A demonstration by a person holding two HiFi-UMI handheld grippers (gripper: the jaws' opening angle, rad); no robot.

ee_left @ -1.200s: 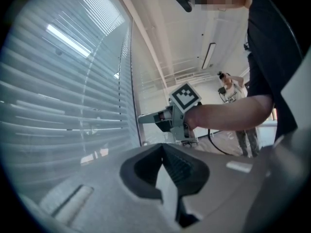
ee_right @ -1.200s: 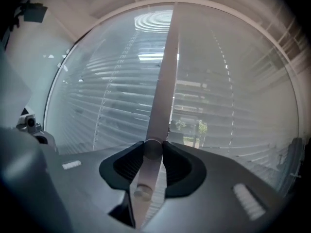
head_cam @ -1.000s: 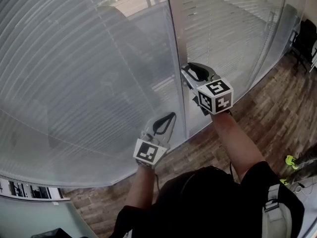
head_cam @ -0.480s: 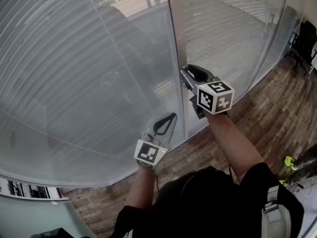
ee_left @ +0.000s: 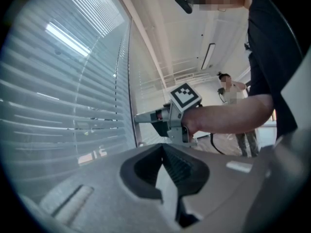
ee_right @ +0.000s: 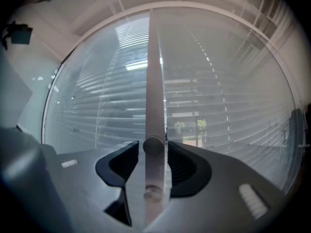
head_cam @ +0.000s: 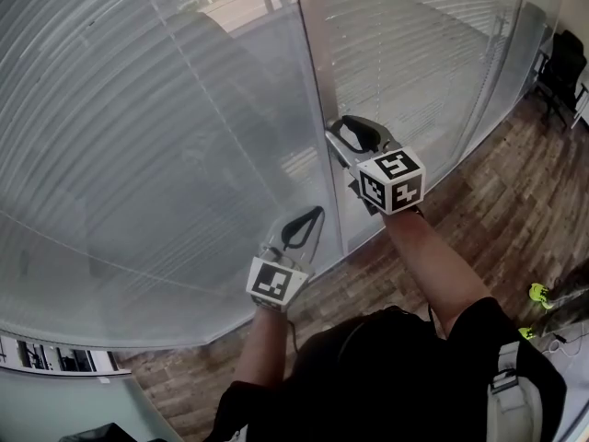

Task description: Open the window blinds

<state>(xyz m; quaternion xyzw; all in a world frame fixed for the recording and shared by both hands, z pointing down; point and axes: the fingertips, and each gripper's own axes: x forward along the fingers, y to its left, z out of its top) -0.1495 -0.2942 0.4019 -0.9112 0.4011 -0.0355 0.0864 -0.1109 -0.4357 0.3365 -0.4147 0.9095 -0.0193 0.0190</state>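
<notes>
Horizontal window blinds (head_cam: 138, 136) hang behind glass on both sides of a pale vertical post (head_cam: 313, 81). My right gripper (head_cam: 342, 138) points level at this post. In the right gripper view a round knob (ee_right: 153, 145) on the post (ee_right: 154, 72) sits between the jaws with a thin gap on each side; a second knob (ee_right: 153, 193) shows below it. These jaws have just been opening and stand open around the knob. My left gripper (head_cam: 309, 216) hangs lower, close to the glass, shut on nothing (ee_left: 163, 154). The left gripper view also shows the right gripper (ee_left: 146, 116).
Wood floor (head_cam: 515, 201) runs along the foot of the glass. A black chair (head_cam: 563, 76) stands at the far right, and a yellow-green object (head_cam: 538, 295) lies on the floor. Another person (ee_left: 233, 89) stands in the background of the left gripper view.
The right gripper's jaws have spread a little around the post. Both hands stay about where they were.
</notes>
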